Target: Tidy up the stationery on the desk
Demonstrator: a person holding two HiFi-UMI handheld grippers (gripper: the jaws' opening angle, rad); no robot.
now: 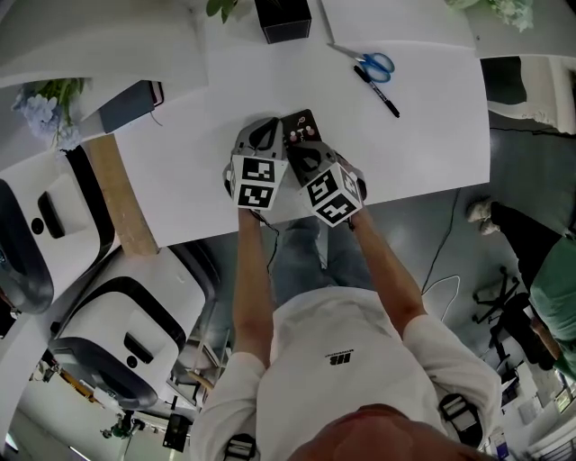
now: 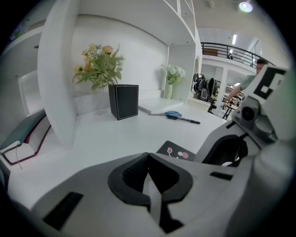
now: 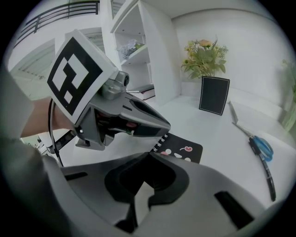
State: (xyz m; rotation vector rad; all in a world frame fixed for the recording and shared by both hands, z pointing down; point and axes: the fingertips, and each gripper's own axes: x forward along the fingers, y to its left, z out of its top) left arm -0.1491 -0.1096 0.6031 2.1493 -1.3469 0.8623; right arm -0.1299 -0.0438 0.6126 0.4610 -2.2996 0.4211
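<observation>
A small black spiral notebook (image 1: 301, 124) with cartoon stickers lies on the white desk (image 1: 180, 171), just ahead of both grippers. Blue-handled scissors (image 1: 375, 63) and a black pen (image 1: 379, 93) lie together at the far right. My left gripper (image 1: 266, 131) is shut and empty, its tips just left of the notebook (image 2: 178, 152). Beside it, my right gripper (image 1: 309, 155) is also shut with nothing in it, over the notebook's (image 3: 182, 150) near edge. From the left gripper view the scissors (image 2: 172, 114) and pen (image 2: 187, 120) lie further back.
A black square pen holder (image 1: 283, 20) stands at the desk's far edge, with flowers behind it. A closed book (image 1: 135, 101) lies at the left under a white shelf upright (image 2: 58, 78). White chairs (image 1: 126, 333) stand left of the person.
</observation>
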